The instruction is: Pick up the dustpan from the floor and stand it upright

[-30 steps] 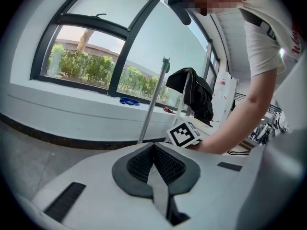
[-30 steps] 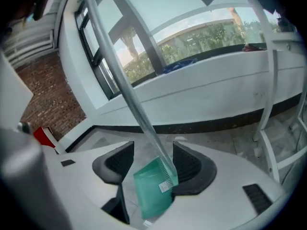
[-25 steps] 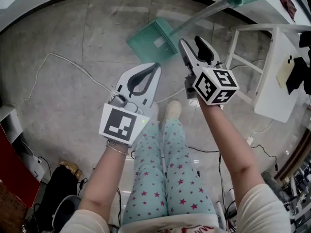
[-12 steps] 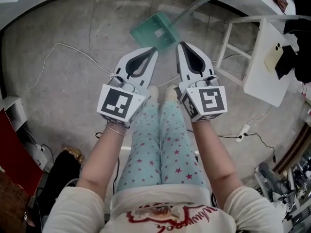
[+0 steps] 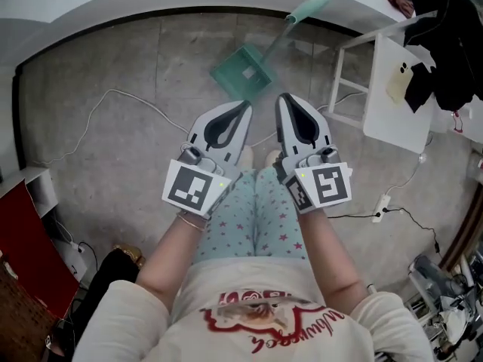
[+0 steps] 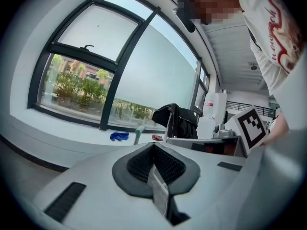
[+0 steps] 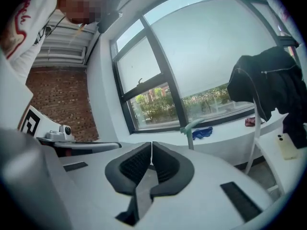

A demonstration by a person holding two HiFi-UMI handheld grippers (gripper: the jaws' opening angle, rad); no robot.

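Observation:
The teal dustpan (image 5: 243, 72) sits on the grey floor ahead of my feet, its long handle (image 5: 306, 10) slanting up against the white window ledge. The handle's top (image 7: 191, 128) also shows past the right jaws, and again in the left gripper view (image 6: 138, 133). My left gripper (image 5: 246, 105) and right gripper (image 5: 285, 98) hang side by side above my legs, well short of the pan. Both are shut and hold nothing. The right jaws have just been closing, with nothing between them.
A white rack (image 5: 392, 89) draped with dark clothes (image 5: 445, 44) stands at the right. A white cable (image 5: 113, 96) snakes over the floor at the left, and a power strip (image 5: 381, 202) lies at the right. A blue cloth (image 7: 202, 132) lies on the ledge.
The right jaws went from wide open to shut, empty. Both grippers rose and drew back toward my body, away from the dustpan. The dustpan kept its place.

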